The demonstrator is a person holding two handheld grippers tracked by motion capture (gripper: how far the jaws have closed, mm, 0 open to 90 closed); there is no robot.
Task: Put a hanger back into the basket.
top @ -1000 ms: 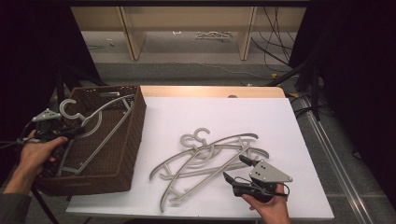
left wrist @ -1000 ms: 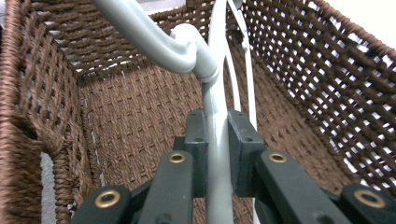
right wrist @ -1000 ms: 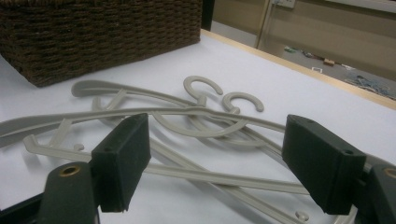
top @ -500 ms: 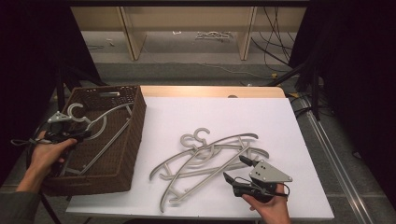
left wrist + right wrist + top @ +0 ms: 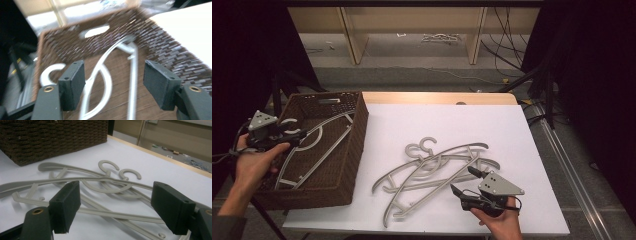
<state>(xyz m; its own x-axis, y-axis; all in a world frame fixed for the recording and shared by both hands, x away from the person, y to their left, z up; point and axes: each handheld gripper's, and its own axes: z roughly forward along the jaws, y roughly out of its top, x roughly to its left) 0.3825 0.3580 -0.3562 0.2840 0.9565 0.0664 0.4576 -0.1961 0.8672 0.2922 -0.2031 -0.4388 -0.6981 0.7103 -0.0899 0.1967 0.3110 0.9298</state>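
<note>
**basketcase:** High view is showing me working through a pile of grey plastic hangers (image 5: 437, 175) lying tangled on the white counter (image 5: 422, 125), and I'm guessing they're all going into the wicker basket (image 5: 354, 150) at the left edge. One hanger in the basket (image 5: 319, 145) is lying slanted across the bottom with its hook up near the left rim.

**wirehook:** Are you holding anything right now?

**basketcase:** Nope. My left gripper (image 5: 301, 134) is hovering over the basket's left rim near that hook, and in the left gripper view its jaws are standing wide apart with the hanger's curved arm (image 5: 100, 75) showing between them, below them and not pinched. That view is blurry, so I'm not claiming more than that.

**wirehook:** And the right one?

**basketcase:** My right gripper (image 5: 464, 180) is sitting low at the near right end of the pile, pointing at it. In the right gripper view the jaws are spread wide too, nothing in them, and the long bars (image 5: 112, 215) of the nearest hangers are running across just in front. The two hooks (image 5: 120, 170) are lying farther back, towards the basket.

**wirehook:** Why come in so low?

**basketcase:** My guess: the hangers are lying flat and overlapping, so I'm lining up to pinch one thin bar without dragging the others along.
</note>
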